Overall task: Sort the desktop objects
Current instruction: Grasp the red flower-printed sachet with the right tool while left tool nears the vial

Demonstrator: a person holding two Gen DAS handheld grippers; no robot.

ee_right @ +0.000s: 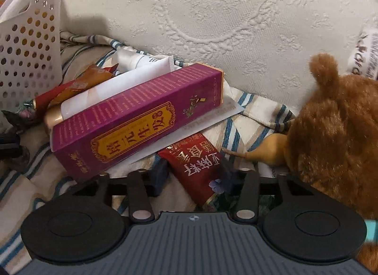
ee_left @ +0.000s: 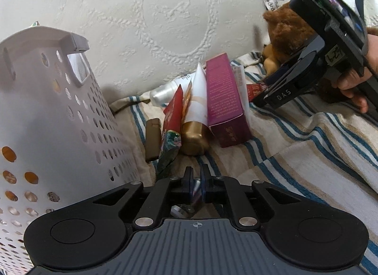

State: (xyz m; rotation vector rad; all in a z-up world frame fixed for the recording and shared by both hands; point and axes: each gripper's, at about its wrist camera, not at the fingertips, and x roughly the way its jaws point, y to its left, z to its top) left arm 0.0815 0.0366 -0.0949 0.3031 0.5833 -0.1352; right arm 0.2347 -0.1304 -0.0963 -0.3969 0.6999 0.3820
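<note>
now the left gripper (ee_left: 196,181) has its jaws almost together on a small shiny thing (ee_left: 196,187), the white basket (ee_left: 47,119) just to their left. right gripper (ee_right: 192,175) jaws stand partly apart astride the red packet (ee_right: 196,168), purple box (ee_right: 132,119) ahead-left.

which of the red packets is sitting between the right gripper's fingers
The red packet with gold characters, lying beside the brown plush toy; the other red packet lies far off near the white basket.
</note>
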